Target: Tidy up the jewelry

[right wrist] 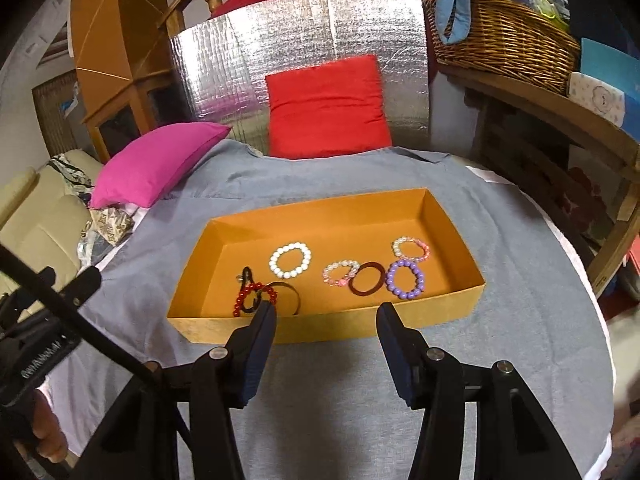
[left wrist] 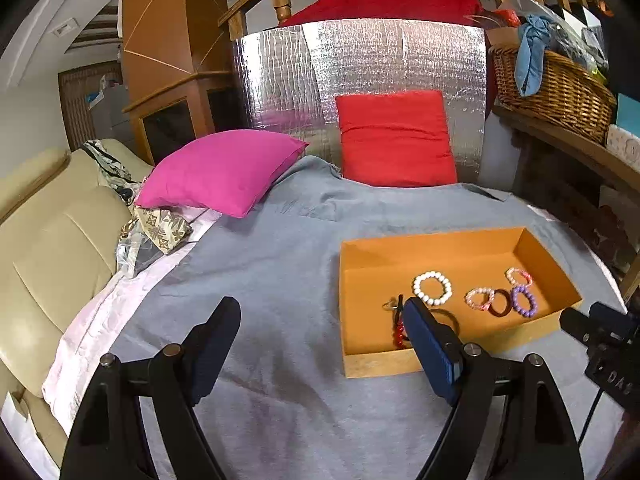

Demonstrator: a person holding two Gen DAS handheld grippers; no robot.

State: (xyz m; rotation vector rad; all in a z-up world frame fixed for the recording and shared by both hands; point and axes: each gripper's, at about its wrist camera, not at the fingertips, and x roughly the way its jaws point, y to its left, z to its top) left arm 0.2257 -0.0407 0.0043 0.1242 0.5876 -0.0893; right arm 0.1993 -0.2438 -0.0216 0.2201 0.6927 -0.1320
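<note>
An open orange box (right wrist: 440, 220) (left wrist: 536, 248) lies on the grey cloth. In it lie a white bead bracelet (right wrist: 290, 260) (left wrist: 432, 288), a purple bead bracelet (right wrist: 405, 280) (left wrist: 524, 300), a dark red ring bangle (right wrist: 367, 279) (left wrist: 500, 302), two pale pink bead bracelets (right wrist: 341, 273) (right wrist: 411, 248), a red bead bracelet (right wrist: 254, 299) and a thin black bangle (right wrist: 294, 296). My left gripper (left wrist: 320, 344) is open and empty, left of the box. My right gripper (right wrist: 326, 336) is open and empty, just before the box's near wall.
A pink cushion (left wrist: 220, 170) and a red cushion (left wrist: 394, 138) lie at the back against a silver foil board (left wrist: 360, 64). A wicker basket (right wrist: 500, 40) stands on a wooden shelf at the right. A beige sofa (left wrist: 48, 240) is at the left.
</note>
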